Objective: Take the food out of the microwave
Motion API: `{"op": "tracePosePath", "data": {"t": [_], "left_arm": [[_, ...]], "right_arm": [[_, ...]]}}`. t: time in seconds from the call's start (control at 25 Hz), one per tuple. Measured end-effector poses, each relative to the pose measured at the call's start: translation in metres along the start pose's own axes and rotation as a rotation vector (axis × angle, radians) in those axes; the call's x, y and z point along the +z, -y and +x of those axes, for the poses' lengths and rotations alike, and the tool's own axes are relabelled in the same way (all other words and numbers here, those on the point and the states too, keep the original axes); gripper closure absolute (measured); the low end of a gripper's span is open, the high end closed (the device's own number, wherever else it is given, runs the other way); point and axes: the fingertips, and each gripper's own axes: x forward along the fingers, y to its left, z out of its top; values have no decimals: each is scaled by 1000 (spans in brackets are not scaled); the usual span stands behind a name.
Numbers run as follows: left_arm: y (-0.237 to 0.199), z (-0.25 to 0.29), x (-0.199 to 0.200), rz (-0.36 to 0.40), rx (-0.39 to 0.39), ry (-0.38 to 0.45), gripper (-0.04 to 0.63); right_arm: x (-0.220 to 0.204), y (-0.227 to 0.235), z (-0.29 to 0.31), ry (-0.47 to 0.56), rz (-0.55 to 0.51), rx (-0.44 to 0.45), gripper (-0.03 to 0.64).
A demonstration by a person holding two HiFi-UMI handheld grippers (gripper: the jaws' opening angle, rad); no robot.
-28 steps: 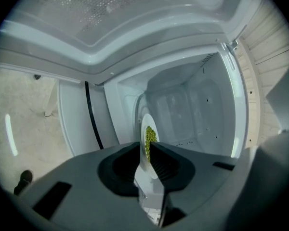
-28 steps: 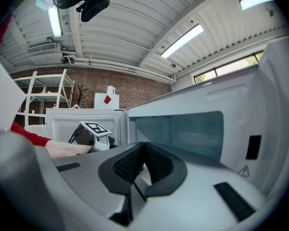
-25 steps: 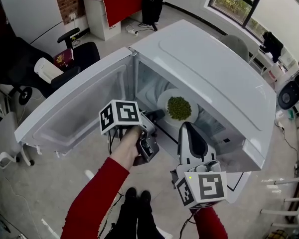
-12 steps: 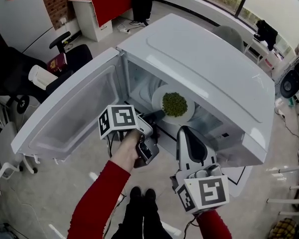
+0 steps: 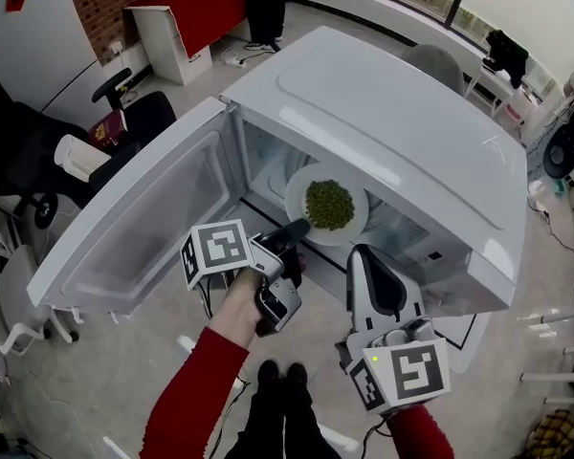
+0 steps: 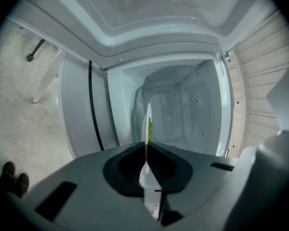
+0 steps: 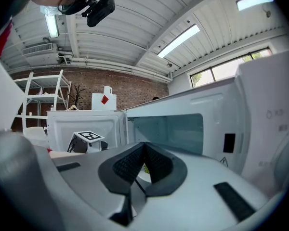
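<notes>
One grasp is logged: the plate [image 5: 298, 197] rim is pinched between the just-closed left gripper [image 5: 297, 229] jaws, peas [image 5: 328, 205] ahead inside the microwave [image 5: 392, 122]; right gripper [image 5: 362, 254] is shut empty; level withdrawal is judged next.

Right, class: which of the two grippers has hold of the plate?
The left gripper: its jaws have just closed on the rim of the plate; the right gripper holds nothing.

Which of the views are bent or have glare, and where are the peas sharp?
Head view: edges bend a little, light is even, the peas on the plate in the microwave are sharp. Left gripper view: strong fisheye, black corners, the plate seen edge-on. Right gripper view: fisheye, ceiling lamps glare.
</notes>
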Motion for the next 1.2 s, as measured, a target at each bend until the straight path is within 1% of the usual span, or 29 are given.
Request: {"op": "tracePosePath", "data": {"t": [0.24,0.28,0.4,0.48,0.76,0.88,1.08,1.2], "left_arm": [[5,-28,-7,-23,-34,17,572],[8,-33,-9,-27,-50,22,572],[26,-45,-16,-55,-143,35,572],[33,-56,-23,-80,-163,37,572],[52,-90,-42,-102,-169,22,572],[59,-103,-52,-92,-164,6,572],[69,-119,-73,-82,-155,-15,572],[72,-130,-83,-85,-149,-26,572]], "right_arm": [[1,-9,-8,-10,28,12,603],[1,-11,-10,-11,32,15,603],[3,-18,-20,-11,40,30,603],[5,-22,-28,-8,45,38,603],[14,-28,-49,10,53,53,603],[12,-31,-62,15,55,53,603],[20,-27,-86,70,80,45,603],[14,-24,-101,48,92,40,603]]}}
